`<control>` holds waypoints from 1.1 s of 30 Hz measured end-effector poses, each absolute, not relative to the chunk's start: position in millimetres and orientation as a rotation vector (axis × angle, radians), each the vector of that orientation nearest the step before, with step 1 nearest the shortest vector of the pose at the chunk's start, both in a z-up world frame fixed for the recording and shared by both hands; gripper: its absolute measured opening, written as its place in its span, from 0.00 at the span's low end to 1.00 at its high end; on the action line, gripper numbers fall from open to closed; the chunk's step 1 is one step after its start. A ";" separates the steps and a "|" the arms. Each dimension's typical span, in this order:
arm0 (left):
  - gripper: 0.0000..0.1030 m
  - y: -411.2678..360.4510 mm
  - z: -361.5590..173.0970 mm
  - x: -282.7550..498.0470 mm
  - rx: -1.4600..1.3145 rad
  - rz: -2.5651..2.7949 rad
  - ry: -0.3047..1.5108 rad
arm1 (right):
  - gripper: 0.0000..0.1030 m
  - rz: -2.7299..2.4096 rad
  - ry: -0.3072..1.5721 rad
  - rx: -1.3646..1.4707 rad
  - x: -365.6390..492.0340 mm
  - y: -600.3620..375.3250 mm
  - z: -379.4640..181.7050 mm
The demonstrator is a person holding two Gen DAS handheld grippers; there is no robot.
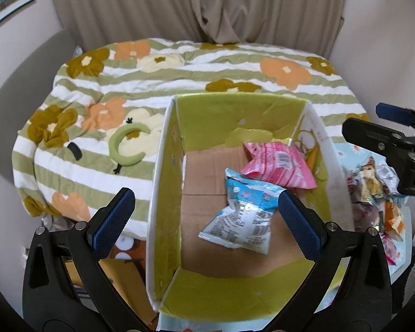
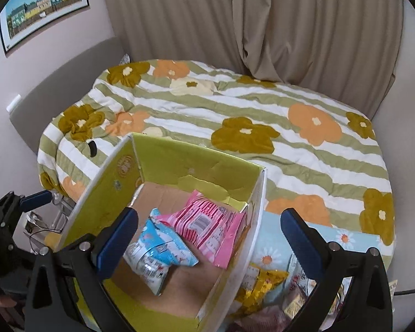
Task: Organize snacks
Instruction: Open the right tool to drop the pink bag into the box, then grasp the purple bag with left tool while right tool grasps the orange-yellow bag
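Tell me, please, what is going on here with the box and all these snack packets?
A person with two handheld grippers is sorting snacks into a green-lined cardboard box. A blue packet and a pink packet already lie inside. The left gripper and right gripper both hang open and empty, with more loose packets waiting beside the box.
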State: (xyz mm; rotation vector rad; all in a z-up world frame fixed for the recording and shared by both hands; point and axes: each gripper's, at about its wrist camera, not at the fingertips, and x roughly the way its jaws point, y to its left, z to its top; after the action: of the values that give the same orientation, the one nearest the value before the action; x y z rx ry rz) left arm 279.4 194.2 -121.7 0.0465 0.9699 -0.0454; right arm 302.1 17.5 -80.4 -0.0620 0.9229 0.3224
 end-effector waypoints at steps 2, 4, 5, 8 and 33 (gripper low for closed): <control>1.00 189.5 -114.9 272.1 0.046 -0.079 0.959 | 1.00 0.319 0.900 -0.026 287.5 6.6 -72.1; 1.00 183.8 -110.3 265.2 0.056 -0.106 0.950 | 1.00 0.295 0.884 -0.003 274.6 -4.1 -65.8; 1.00 178.7 -107.8 261.5 0.064 -0.122 0.946 | 1.00 0.279 0.877 0.004 268.3 -9.2 -63.0; 1.00 161.2 -101.4 249.3 0.074 -0.163 0.936 | 1.00 0.228 0.864 0.032 246.7 -31.1 -54.3; 1.00 -27.5 -143.6 135.2 0.060 -0.174 0.983 | 1.00 0.097 0.924 0.067 115.7 -252.5 -94.6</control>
State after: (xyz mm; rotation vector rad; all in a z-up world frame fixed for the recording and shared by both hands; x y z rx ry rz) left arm 135.2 -27.5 -143.6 0.0603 0.9831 -0.1737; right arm 115.7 -252.5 -94.6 0.0669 0.9240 0.0971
